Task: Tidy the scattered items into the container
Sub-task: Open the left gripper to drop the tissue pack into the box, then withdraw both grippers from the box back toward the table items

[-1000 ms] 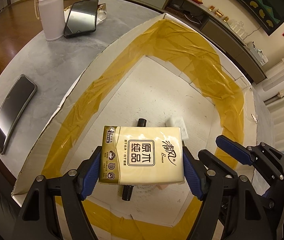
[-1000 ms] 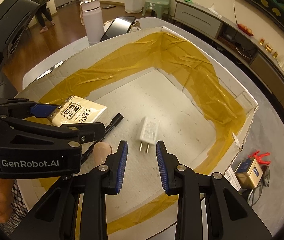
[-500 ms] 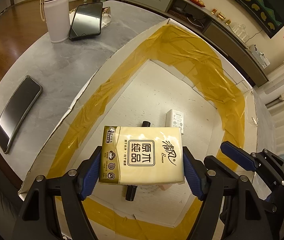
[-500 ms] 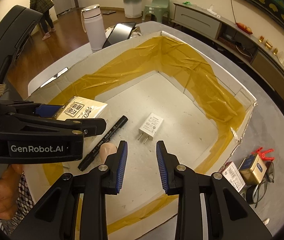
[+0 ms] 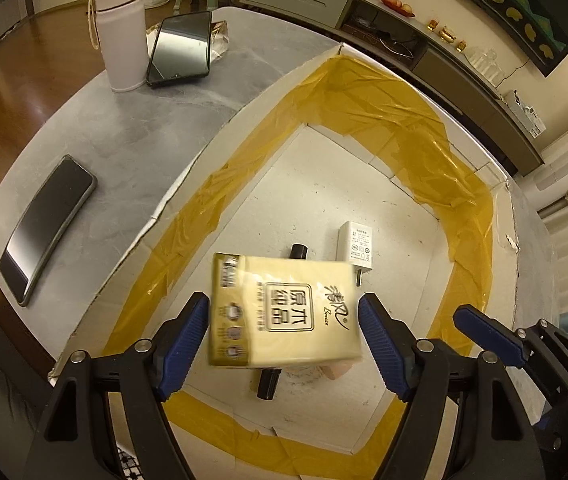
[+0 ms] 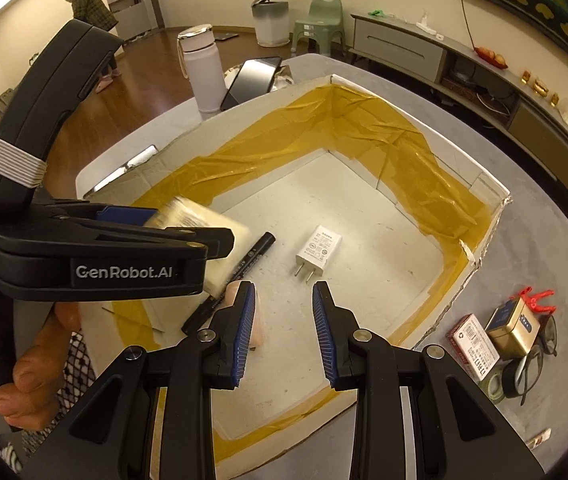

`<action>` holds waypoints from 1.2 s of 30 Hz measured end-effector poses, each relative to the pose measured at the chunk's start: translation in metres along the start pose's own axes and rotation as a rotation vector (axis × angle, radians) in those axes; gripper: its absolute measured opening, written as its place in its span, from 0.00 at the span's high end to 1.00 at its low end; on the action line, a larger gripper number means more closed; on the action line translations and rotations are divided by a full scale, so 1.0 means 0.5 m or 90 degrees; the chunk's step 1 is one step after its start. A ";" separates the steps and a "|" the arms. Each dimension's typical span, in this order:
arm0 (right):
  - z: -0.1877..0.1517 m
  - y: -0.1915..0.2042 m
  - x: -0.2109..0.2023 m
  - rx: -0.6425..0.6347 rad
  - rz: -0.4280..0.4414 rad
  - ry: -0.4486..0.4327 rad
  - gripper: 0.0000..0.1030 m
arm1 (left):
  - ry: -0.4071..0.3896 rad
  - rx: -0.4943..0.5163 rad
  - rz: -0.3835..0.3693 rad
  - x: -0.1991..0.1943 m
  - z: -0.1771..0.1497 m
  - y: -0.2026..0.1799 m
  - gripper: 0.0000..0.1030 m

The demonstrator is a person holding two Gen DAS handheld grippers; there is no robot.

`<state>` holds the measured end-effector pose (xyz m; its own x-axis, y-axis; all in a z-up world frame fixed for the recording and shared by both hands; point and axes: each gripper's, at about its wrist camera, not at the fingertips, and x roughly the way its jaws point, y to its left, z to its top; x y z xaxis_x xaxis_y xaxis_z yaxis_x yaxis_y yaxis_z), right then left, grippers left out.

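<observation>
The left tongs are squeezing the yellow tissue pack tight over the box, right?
Not quite. The left wrist view shows the left tongs open, with gaps beside the blurred yellow tissue pack. It is over the white cardboard box with yellow tape.

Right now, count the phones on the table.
2. One phone lies flat near the table's left edge; the other phone leans beside the bottle. More could be hidden behind the box.

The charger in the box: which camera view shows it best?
The right wrist view. The charger lies in the open on the box floor, with its label and both prongs visible. In the left wrist view, the tissue pack covers its prong end, so only the labelled body shows.
</observation>
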<state>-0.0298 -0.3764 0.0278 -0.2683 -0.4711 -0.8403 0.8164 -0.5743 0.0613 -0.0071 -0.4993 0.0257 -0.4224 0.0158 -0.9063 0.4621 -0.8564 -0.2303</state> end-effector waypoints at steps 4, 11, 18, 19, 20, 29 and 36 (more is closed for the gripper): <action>-0.005 0.003 -0.011 0.004 0.005 -0.007 0.69 | -0.006 0.003 0.000 -0.010 0.001 -0.003 0.24; -0.021 0.002 -0.041 0.017 0.014 -0.025 0.69 | -0.028 0.006 0.017 -0.031 -0.007 -0.010 0.24; -0.040 0.007 -0.081 0.022 0.019 -0.061 0.69 | -0.078 0.037 0.048 -0.068 -0.031 -0.037 0.24; -0.043 0.008 -0.088 0.022 0.019 -0.067 0.69 | -0.088 0.043 0.053 -0.075 -0.035 -0.042 0.24; -0.045 0.009 -0.091 0.022 0.019 -0.070 0.69 | -0.097 0.049 0.058 -0.082 -0.039 -0.047 0.24; -0.075 0.013 -0.148 0.033 0.020 -0.119 0.69 | -0.183 0.098 0.091 -0.147 -0.077 -0.093 0.24; -0.117 0.002 -0.185 0.050 0.023 -0.147 0.69 | -0.200 0.118 0.092 -0.166 -0.100 -0.126 0.24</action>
<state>0.0259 -0.2943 0.0741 -0.3564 -0.6273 -0.6924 0.7874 -0.6006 0.1388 0.0378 -0.4210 0.0979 -0.5951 -0.2464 -0.7649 0.3982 -0.9172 -0.0144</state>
